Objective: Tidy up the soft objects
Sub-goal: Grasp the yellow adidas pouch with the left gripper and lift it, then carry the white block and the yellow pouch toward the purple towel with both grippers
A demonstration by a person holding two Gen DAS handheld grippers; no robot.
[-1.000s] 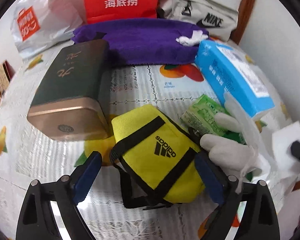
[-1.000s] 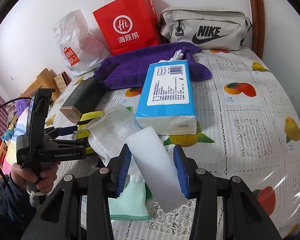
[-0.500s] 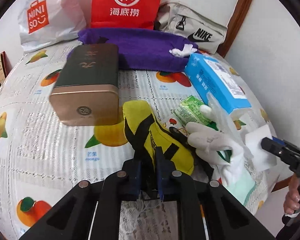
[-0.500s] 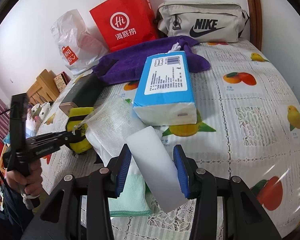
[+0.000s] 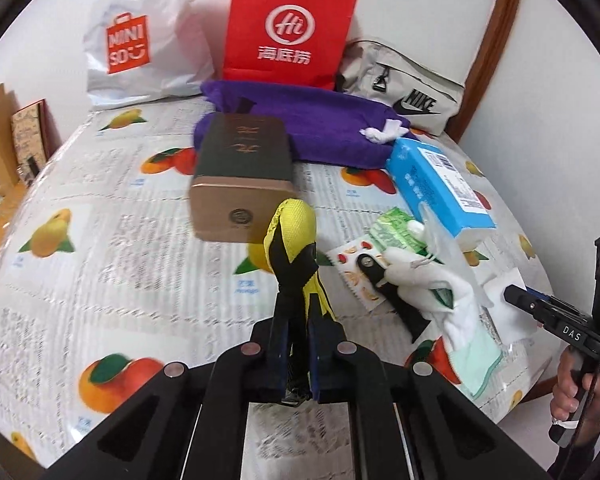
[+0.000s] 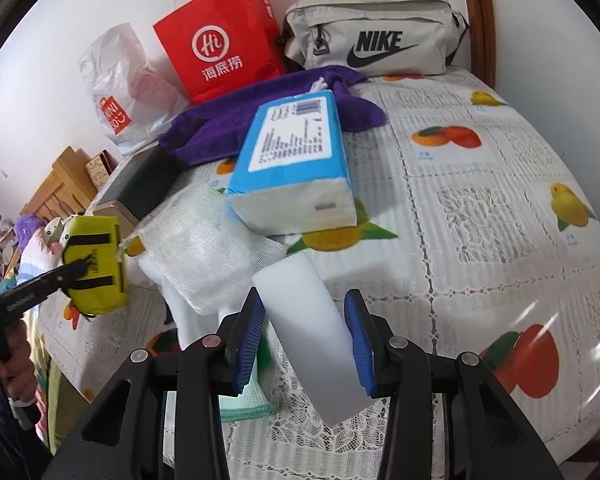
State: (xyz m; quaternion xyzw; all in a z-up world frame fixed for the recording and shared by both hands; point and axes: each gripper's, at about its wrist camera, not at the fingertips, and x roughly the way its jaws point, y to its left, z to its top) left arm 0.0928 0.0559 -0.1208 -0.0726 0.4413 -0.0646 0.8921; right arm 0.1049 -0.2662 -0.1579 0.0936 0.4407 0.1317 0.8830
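One second on, the left gripper [image 5: 298, 354], now clamped on the yellow pouch [image 5: 294, 240], lifts it off the table [image 5: 120, 280]; the right gripper [image 6: 306, 344] holds the white sponge [image 6: 312, 340].

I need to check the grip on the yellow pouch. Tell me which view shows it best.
The right wrist view: it shows the yellow pouch broadside, off the table, with the left hand-held gripper pinching its black strap. The left wrist view shows the pouch only edge-on, rising from the shut jaws.
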